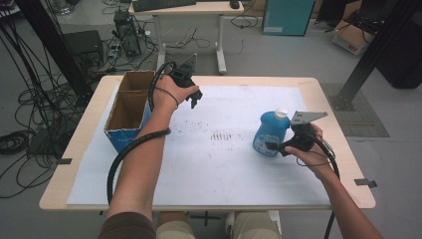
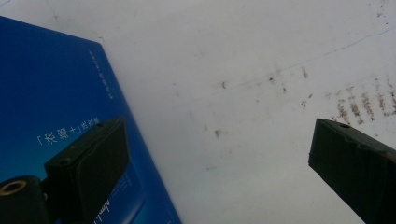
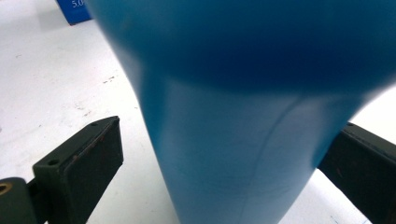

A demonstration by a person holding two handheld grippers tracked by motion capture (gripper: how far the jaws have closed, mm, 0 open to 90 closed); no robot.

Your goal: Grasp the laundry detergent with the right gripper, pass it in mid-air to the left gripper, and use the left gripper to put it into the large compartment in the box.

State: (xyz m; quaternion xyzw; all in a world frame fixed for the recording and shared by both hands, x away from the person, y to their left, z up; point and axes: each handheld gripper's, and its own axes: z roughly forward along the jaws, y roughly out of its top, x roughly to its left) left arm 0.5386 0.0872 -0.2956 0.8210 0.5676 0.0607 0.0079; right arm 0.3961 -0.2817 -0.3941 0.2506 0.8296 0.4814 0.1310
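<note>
While the person's forearms came in from the near edge, the high view had the blue bottle (image 1: pixel 270 133) with its white cap standing upright on the white sheet (image 1: pixel 219 164) that covered the wooden table (image 1: pixel 343 149), well right of the open cardboard box (image 1: pixel 130 107). The right gripper (image 1: pixel 273 147) sat at the bottle's lower right side, jaws reaching around its base. The left gripper (image 1: pixel 195 99) hung above the sheet just right of the box, jaws pointing down with nothing between them.

In the left gripper view, the jaws were spread wide and empty. The left one overlapped the box's blue side (image 2: pixel 51 116) with its white print, and the right one sat over the bare sheet (image 2: pixel 233 116), near some brownish smudges.

In the right gripper view, the bottle (image 3: pixel 233 140) was huge and close, sitting between the two jaws. The left jaw stood clearly off its side with sheet showing in the gap, while the right jaw was just at the bottle's edge, so it wasn't clamped yet. A corner of the box (image 3: pixel 74 11) peeked in far behind the bottle.
</note>
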